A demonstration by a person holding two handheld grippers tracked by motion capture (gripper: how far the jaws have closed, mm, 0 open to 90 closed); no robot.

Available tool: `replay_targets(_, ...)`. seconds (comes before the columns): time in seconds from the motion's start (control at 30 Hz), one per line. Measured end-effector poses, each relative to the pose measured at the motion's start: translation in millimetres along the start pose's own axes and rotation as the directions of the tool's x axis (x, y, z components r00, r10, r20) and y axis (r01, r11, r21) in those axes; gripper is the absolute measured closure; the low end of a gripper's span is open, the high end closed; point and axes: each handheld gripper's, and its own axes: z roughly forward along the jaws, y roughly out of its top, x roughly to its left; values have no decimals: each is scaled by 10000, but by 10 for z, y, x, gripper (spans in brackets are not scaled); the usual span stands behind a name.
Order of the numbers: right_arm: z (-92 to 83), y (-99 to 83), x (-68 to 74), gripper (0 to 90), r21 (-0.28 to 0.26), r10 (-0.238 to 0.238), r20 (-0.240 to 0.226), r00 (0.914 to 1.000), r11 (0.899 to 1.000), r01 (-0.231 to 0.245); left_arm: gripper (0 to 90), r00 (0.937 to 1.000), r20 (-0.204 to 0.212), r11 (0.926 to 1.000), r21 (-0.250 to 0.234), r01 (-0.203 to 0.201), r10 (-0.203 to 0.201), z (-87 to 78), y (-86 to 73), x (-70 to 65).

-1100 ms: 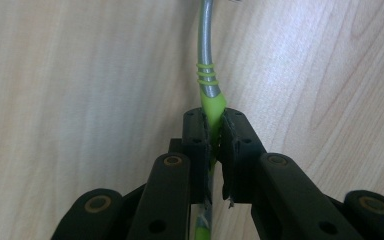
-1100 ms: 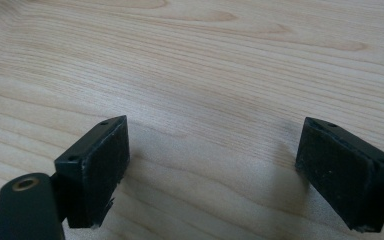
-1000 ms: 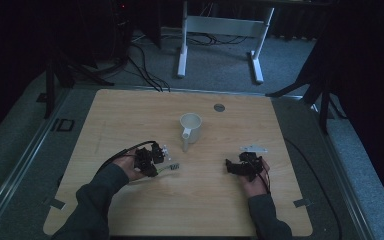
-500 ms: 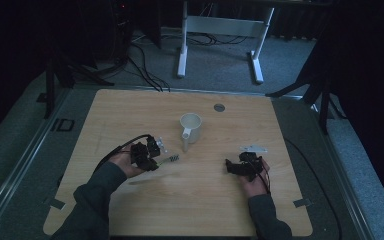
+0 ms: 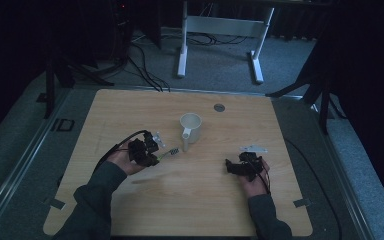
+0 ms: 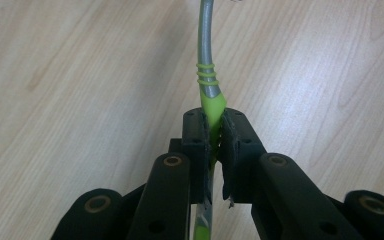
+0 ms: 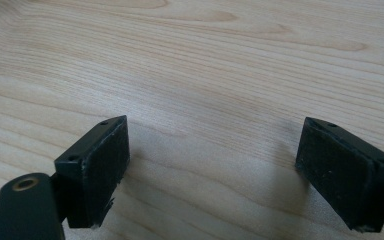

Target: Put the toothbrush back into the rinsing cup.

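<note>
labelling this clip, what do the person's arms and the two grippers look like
Both forearms wear dark grey-green long sleeves. The left gripper and right gripper are black, with flat rectangular fingers and brass-coloured pivot pins. A black cable loops from the left; a grey three-cornered plate tops the right.

Dim lab: wooden table (image 5: 130,210), floor cables (image 5: 145,65), white stand (image 5: 220,25).

The left gripper (image 5: 156,148), clamped on the green-handled metal spoon (image 5: 170,153), drew back toward the left of the frame, away from the white ceramic mug (image 5: 190,127), taking the spoon along.
</note>
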Motion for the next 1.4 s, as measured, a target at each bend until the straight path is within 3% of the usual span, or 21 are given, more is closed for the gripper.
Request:
replay_targets(0.6, 2, 1, 1, 135, -5, -4, -12, 10000, 10000, 4, 819, 9958, -569, 9965, -476, 690, -717, -46, 34, 63)
replay_targets(0.8, 2, 1, 2, 135, -4, -3, -15, 10000, 10000, 3, 820, 9911, -747, 9916, -763, 1048, -1104, -54, 71, 78)
replay_targets(1.07, 1, 1, 2, 135, 0, 4, -18, 10000, 10000, -4, 819, 9873, -903, 9891, -808, 1234, -1305, -43, 82, 97)
replay_targets(1.4, 2, 1, 2, 135, -3, -14, -25, 10000, 10000, 14, 820, 9790, -1013, 9784, -1265, 1636, -1768, -77, 79, 127)
